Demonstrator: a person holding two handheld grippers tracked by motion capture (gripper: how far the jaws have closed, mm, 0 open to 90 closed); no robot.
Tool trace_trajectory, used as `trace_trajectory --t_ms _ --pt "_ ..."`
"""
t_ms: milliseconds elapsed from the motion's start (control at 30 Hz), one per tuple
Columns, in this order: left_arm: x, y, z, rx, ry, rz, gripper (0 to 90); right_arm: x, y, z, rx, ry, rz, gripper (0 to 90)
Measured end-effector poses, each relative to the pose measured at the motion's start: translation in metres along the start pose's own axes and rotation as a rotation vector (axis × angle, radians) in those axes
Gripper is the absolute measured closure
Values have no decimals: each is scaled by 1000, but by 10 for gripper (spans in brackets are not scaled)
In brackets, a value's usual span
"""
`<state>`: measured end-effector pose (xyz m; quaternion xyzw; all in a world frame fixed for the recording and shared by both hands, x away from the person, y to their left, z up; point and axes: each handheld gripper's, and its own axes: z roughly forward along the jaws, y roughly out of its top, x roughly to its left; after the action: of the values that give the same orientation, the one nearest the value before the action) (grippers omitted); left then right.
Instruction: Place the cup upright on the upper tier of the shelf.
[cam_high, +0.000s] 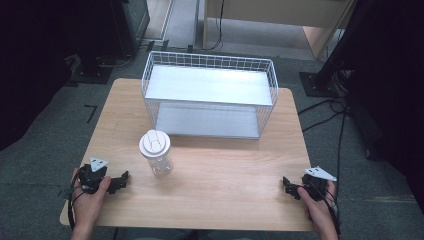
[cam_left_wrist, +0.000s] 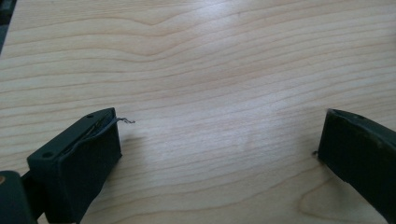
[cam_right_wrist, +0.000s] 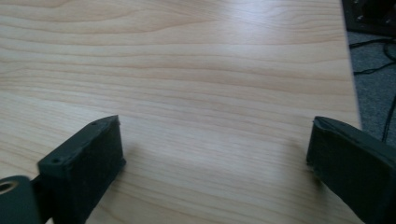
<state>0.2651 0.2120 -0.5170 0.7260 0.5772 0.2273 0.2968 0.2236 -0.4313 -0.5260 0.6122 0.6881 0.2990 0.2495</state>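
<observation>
Cup: clear plastic tumbler with a white snap-on lid (cam_high: 156, 152), standing on the light wooden table (cam_high: 230, 200), front-left of centre, near the left gripper (cam_high: 122, 178), well apart from the right gripper (cam_high: 285, 182).
Behind it: white wire two-tier rack (cam_high: 210, 95) at the table's far side, both shelves bare; cup is just in front of its left end, not touching.
Handling: looks empty, so probably light and tippy; thin plastic wall likely flexes and slips under hard pads. Squeeze gently.
Grasp point: mid-body below the lid, jaws either side; the lid rim may pop off if pinched.
Axis: long axis vertical, lid up, base on the wood. Round body, so I can't tell any facing; lid marks too small to read.
Left gripper: released, jaws wide apart over bare wood, nothing between.
Right gripper: also released, jaws wide, near the table's right edge.
</observation>
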Motion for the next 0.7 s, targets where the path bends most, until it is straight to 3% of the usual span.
trace_trajectory --t_ms 167,233,300,367,533,633,700 --pt "1 2 -5 -40 -43 5 0 6 3 3 4 -5 8 18" --pt "-5 4 -13 -87 -106 24 0 6 3 3 4 -5 7 16" --pt "-7 5 -15 -102 -124 36 0 6 3 4 4 -4 4 14" --pt "-13 7 -17 -127 -204 53 0 6 4 4 5 0 2 10" --pt "-20 7 -14 -130 -264 88 0 6 5 5 7 1 -1 9" --pt "-27 10 -16 -165 -358 90 0 6 5 6 7 1 -1 9" --pt "-34 10 -17 -184 -352 137 0 6 5 5 7 1 -1 9"
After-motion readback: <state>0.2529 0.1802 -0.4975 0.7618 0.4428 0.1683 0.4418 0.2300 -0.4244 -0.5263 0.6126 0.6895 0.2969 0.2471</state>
